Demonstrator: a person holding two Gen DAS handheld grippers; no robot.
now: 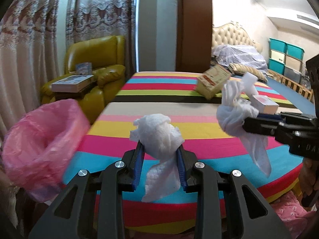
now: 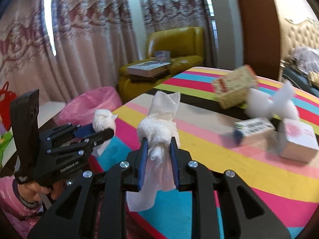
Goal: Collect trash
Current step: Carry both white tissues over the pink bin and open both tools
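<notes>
Your left gripper [image 1: 160, 149] clamps a tissue [image 1: 157, 131] | your right gripper [image 2: 159, 146] clamps another wad [image 2: 157, 127] | pink bin [image 1: 39, 137] left of bed [image 1: 199, 123]

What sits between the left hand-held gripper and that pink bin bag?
Nothing: in the left wrist view, only open air separates the left hand-held gripper, clamped on a tissue wad, from the pink bin bag.
</notes>
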